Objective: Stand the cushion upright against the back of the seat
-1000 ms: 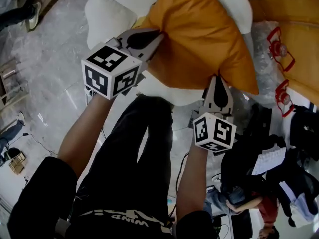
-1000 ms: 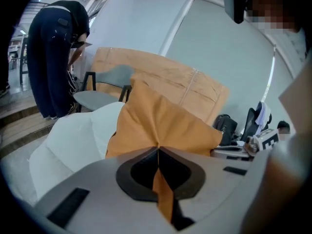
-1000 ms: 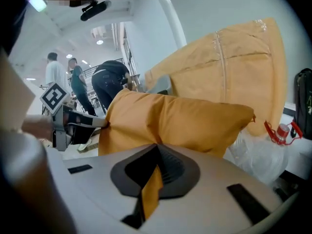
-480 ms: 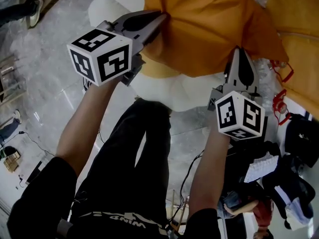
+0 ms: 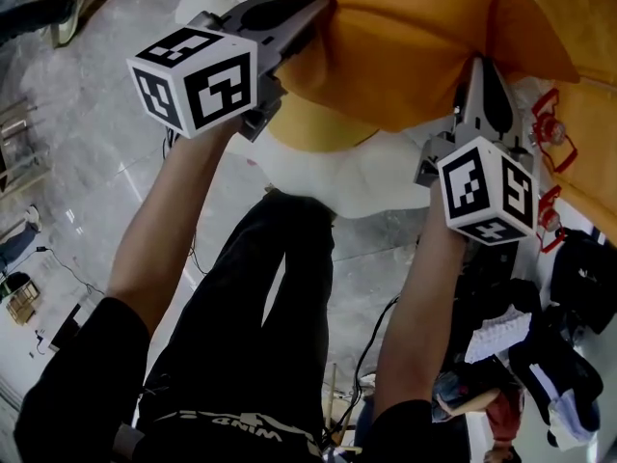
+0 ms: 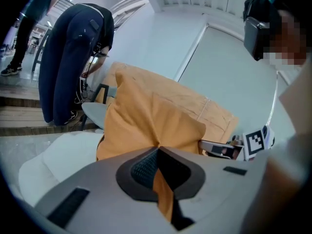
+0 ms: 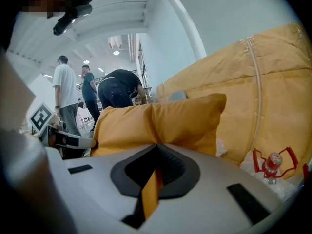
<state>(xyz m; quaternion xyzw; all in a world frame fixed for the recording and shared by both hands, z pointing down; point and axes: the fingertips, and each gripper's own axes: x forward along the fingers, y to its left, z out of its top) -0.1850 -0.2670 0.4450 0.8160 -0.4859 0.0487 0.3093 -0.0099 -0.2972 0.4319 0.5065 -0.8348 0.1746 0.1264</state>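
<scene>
While the left gripper point(image 5: 313, 13) and right gripper point(image 5: 479, 70) are each clamped on a pinch of orange fabric, the cushion point(image 5: 415, 37) is held up over the white seat point(image 5: 357, 177); it is judged soft, light and floppy, best gripped at opposite edges

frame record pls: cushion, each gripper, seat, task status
cushion: orange, held by its near edge above the seat
left gripper: shut, pinching cushion fabric at one end of that edge
right gripper: shut, pinching cushion fabric at the other end
seat: white, under the cushion
task status: cushion in both grippers, not released
</scene>
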